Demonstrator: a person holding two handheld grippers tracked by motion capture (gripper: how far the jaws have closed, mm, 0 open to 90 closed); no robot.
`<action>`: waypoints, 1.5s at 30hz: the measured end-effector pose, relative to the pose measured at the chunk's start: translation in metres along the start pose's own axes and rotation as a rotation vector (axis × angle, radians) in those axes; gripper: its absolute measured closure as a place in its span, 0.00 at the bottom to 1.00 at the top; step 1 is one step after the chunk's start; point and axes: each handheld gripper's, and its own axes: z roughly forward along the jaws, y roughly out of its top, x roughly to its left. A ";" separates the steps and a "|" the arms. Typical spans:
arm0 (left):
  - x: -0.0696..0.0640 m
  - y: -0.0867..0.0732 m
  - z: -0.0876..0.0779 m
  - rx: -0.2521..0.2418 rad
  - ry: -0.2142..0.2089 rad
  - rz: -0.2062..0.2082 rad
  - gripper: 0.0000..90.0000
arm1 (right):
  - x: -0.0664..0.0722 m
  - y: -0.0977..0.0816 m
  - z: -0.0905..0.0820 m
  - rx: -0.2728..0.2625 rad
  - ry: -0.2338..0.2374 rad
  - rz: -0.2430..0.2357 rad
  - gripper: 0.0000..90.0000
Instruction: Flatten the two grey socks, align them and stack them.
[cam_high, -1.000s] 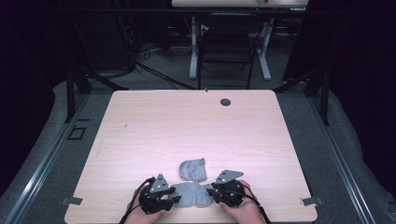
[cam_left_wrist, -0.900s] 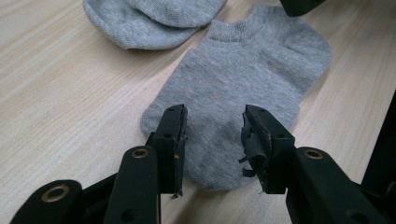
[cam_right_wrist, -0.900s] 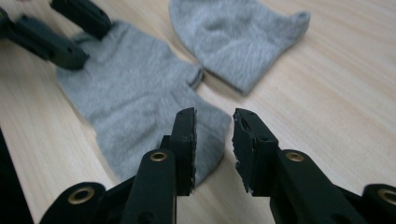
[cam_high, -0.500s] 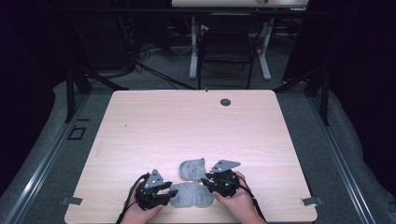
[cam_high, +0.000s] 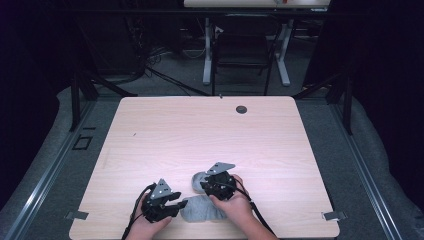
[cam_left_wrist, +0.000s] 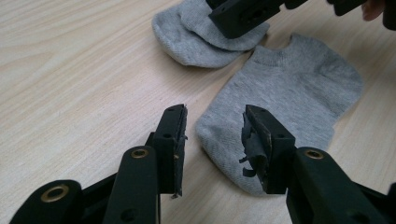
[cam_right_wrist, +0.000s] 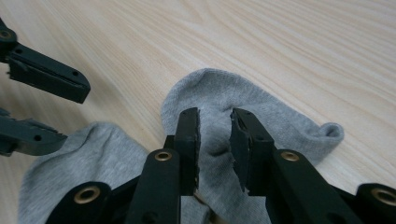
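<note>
At the lower middle, the right gripper (cam_right_wrist: 214, 135) jaws, just narrowing, straddle the folded sock (cam_right_wrist: 261, 112); the left gripper (cam_left_wrist: 212, 140) gapes over the flat sock (cam_left_wrist: 289, 98).

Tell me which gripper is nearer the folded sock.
Right. The right gripper sits over the folded sock, jaws straddling it; the left gripper is off it, at the flat sock.
</note>
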 end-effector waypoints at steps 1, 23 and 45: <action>0.001 0.000 0.000 0.000 0.000 0.002 0.66 | 0.000 0.000 0.002 0.013 -0.008 0.000 0.78; 0.009 0.009 -0.002 -0.033 0.017 -0.021 0.66 | -0.004 0.001 -0.003 0.001 -0.013 0.017 0.96; 0.024 0.036 0.040 0.011 0.069 -0.064 0.72 | -0.005 0.004 -0.008 -0.071 0.023 0.013 0.96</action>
